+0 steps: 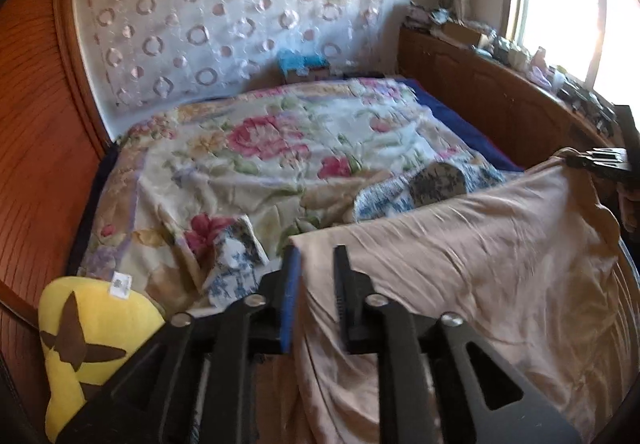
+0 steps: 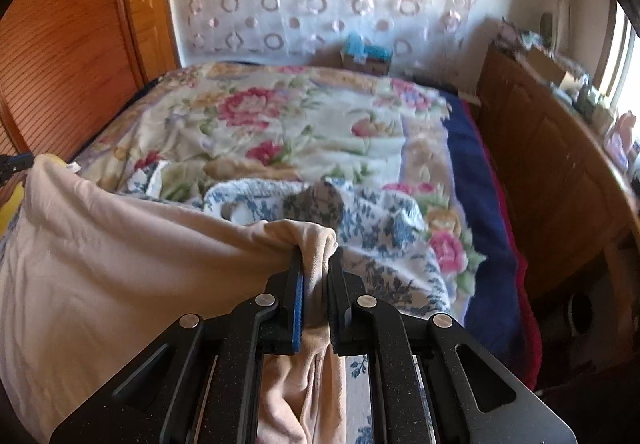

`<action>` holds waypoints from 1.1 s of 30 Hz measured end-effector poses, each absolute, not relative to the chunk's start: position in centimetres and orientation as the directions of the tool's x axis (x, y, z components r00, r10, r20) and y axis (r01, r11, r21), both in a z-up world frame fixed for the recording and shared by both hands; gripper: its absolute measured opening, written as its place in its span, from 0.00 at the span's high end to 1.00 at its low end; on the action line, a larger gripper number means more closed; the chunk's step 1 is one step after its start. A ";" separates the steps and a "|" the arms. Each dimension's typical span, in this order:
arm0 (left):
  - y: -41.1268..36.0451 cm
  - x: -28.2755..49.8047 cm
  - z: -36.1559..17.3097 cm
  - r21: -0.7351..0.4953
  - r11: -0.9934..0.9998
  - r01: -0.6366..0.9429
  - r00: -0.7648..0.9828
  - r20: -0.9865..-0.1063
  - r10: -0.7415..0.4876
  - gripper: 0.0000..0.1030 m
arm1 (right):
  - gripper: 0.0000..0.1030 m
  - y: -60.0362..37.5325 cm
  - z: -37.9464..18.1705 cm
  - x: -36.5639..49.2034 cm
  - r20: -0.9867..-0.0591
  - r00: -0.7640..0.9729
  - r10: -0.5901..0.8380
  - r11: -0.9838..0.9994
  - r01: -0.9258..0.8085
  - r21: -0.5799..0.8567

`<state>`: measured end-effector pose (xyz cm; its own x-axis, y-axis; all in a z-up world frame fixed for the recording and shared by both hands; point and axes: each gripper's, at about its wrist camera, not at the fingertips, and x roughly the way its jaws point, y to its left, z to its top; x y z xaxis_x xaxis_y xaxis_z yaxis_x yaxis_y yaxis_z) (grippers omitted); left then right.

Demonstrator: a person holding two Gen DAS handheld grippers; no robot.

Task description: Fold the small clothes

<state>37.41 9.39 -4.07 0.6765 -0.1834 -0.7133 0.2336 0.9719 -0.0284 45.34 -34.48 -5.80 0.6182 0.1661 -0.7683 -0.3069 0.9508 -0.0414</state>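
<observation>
Beige garment (image 1: 480, 244), soft thin knit, creased, stretched between the two tools over the near end of the bed (image 1: 460, 112); top edge taut, long axis running side to side across the bed. Right tool (image 2: 316, 256) closed tight on a bunched corner of it, fabric squeezed between the blue-padded finger and the black one. Left tool (image 1: 318, 256) partly open, the other corner lies in the gap, pads not pressing it. Behind it: blue-and-white floral clothes (image 2: 380, 228) in a rumpled heap, on a floral quilt (image 1: 260, 148). Yellow plush cushion (image 1: 80, 344) at the left edge. Wooden cabinet (image 2: 540, 164) on the right.
</observation>
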 end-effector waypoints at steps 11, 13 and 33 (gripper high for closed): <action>9.5 30.6 -5.1 -0.070 0.964 0.257 0.620 -0.753 -0.220 0.62 | 0.59 -35.3 -5.9 41.7 -0.756 0.628 0.188 0.959 -0.284 0.003; 9.5 29.7 -5.7 -0.083 0.965 0.250 0.607 -0.763 -0.223 0.62 | 0.56 -35.3 -5.2 39.9 -0.751 0.626 0.209 0.955 -0.295 0.020; 8.9 24.7 -7.4 -0.133 0.973 0.190 0.564 -0.796 -0.219 0.62 | 0.48 -36.7 -8.0 30.5 -0.824 0.515 0.238 0.962 -0.243 0.125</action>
<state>24.72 8.95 -7.43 0.5636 -0.2193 -0.7964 0.1903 0.9727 -0.1332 30.51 -36.65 -8.00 0.5149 0.2375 -0.8237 -0.2435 0.9618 0.1251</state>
